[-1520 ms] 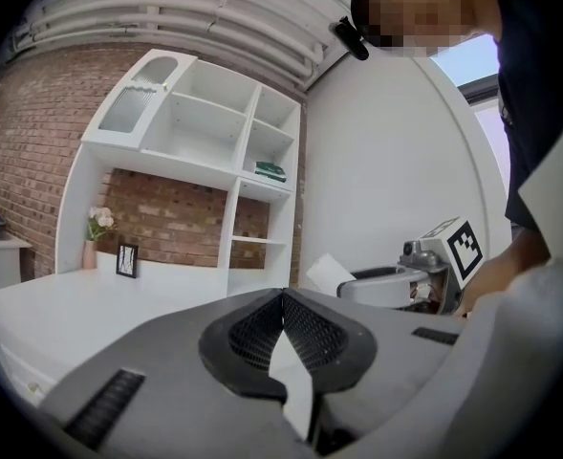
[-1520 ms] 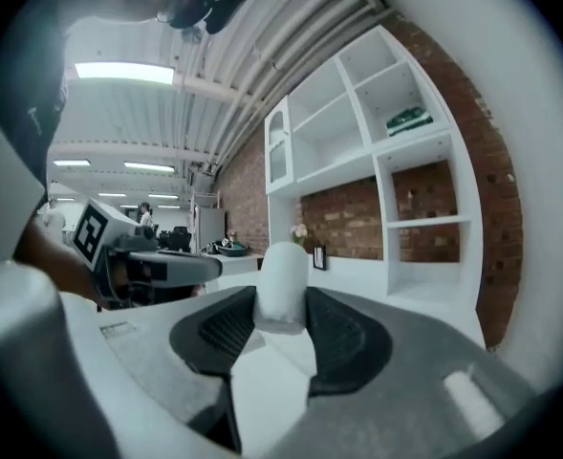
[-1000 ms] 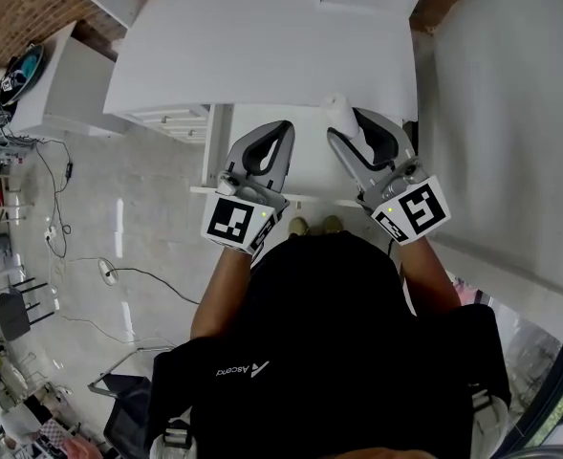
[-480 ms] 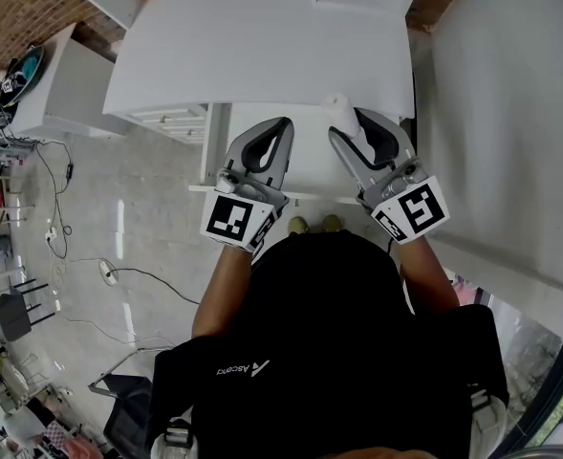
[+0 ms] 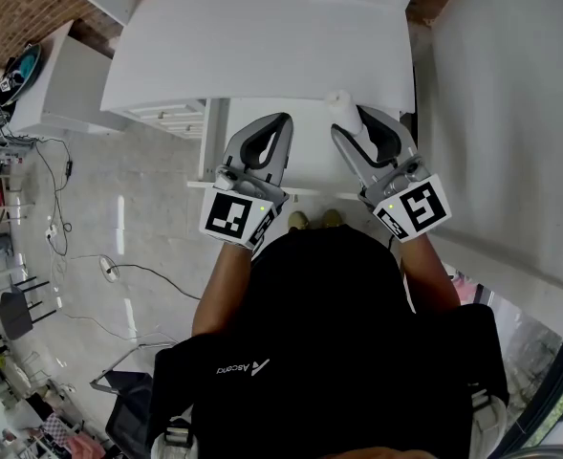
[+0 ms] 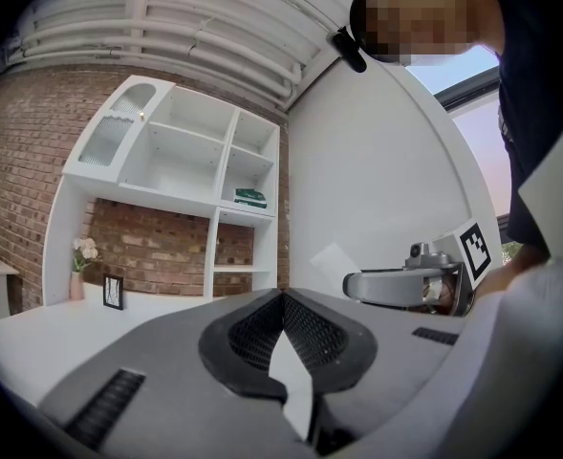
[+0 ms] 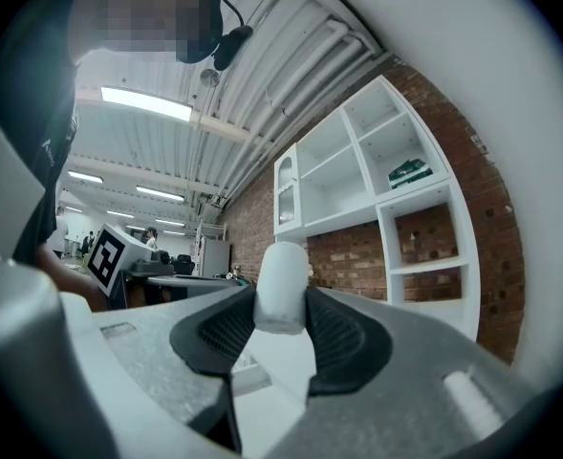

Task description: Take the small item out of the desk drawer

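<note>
One white cylinder [image 7: 283, 283] sat clamped in the right gripper [image 5: 356, 124] at one o'clock, the left gripper [image 5: 279, 127] pressed together empty, the shirt [image 5: 338, 352] printed "Ascend".

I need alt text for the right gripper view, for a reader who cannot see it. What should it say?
The right gripper holds a small white cylinder upright between its dark pads. Behind it, a white shelf unit stands against a brick wall, under a ceiling with strip lights.
</note>
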The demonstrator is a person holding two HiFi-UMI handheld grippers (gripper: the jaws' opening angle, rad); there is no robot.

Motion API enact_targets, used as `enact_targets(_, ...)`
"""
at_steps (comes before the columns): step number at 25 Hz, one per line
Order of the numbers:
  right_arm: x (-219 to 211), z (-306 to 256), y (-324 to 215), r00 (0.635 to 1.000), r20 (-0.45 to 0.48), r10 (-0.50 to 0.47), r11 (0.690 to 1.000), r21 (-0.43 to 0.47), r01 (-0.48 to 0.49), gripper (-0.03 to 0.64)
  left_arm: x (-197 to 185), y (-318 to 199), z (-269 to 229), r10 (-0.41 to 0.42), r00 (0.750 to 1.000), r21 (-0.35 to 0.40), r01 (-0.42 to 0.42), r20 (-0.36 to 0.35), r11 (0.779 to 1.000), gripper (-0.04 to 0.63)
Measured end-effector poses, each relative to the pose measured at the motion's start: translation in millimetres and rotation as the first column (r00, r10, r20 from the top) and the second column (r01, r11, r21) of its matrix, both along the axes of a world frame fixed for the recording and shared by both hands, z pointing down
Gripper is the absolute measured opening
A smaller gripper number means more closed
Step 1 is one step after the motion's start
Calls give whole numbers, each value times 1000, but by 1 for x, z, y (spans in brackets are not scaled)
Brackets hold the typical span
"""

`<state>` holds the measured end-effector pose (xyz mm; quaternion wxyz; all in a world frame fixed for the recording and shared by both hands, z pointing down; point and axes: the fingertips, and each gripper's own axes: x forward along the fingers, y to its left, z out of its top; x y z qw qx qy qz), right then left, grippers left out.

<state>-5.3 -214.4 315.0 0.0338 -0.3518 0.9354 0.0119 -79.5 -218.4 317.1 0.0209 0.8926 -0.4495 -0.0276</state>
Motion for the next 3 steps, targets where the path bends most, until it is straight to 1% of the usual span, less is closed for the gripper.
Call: enact_targets(3, 0, 2, -1, 1000, -4, 1, 1000, -5, -1, 161, 0, -1, 2, 0, 1000, -2, 0, -1, 1000, -2)
